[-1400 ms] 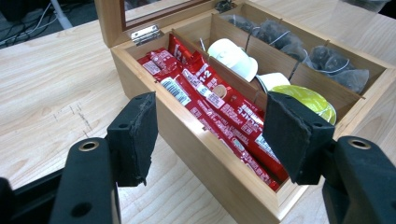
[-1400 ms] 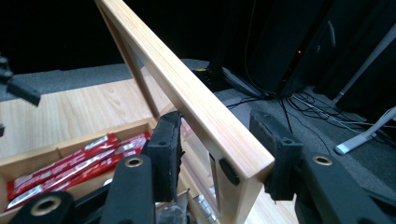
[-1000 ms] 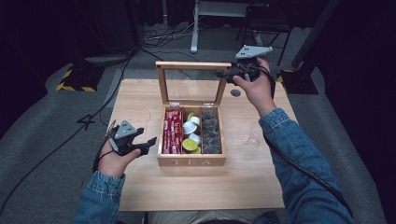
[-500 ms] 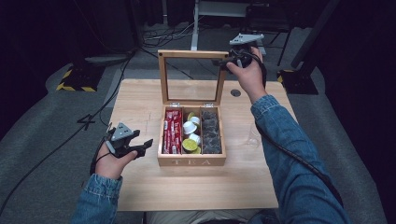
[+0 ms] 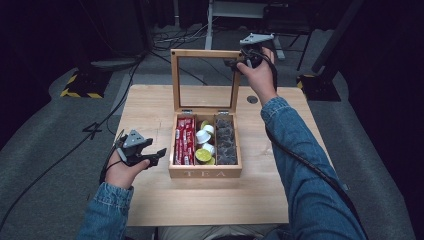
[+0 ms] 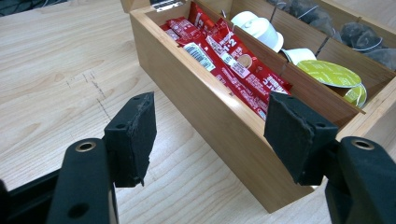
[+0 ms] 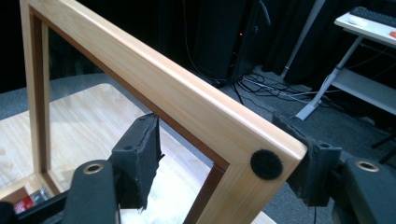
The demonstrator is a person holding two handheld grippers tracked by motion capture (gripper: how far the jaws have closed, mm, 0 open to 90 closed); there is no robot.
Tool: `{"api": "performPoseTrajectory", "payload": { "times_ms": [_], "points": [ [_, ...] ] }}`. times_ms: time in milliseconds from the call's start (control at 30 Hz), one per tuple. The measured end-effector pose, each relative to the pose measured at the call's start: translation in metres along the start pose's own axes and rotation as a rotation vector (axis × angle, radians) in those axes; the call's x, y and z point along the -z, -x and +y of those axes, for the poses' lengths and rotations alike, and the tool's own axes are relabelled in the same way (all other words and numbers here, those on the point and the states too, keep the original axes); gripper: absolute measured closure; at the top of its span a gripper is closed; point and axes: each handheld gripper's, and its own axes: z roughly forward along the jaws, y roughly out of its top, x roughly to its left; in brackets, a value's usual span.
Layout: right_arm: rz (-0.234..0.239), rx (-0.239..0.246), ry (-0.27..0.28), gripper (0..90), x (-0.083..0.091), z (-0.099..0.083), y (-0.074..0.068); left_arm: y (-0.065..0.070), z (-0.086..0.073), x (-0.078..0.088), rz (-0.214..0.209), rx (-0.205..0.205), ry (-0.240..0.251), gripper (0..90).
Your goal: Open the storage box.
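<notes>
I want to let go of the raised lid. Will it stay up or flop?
The lid stands about upright on two small hinges, so it may swing either way. Its pane within a thin wooden frame looks fragile if it slams. The right gripper straddles its corner, jaws just opened.

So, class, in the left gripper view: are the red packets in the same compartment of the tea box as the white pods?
No, the red packets fill the near compartment, and a wooden divider separates them from the white pods.

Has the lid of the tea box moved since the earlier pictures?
Yes. The lid has swung up to upright over the box, with the right gripper at its top corner, jaws just opening around the frame.
</notes>
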Motion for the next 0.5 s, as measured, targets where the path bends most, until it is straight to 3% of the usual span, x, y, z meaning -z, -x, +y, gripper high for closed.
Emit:
{"api": "performPoseTrajectory", "payload": {
  "times_ms": [367, 500],
  "points": [
    [-0.015, -0.037, 0.011, 29.9, -0.013, -0.004, 0.004, -0.001, -0.001, 0.000, -0.004, 0.002, 0.001, 34.6],
    [-0.014, -0.045, -0.020, 30.9, -0.016, -0.009, 0.006, -0.001, -0.001, 0.001, -0.004, 0.002, 0.002, 34.7]
  ]
}}
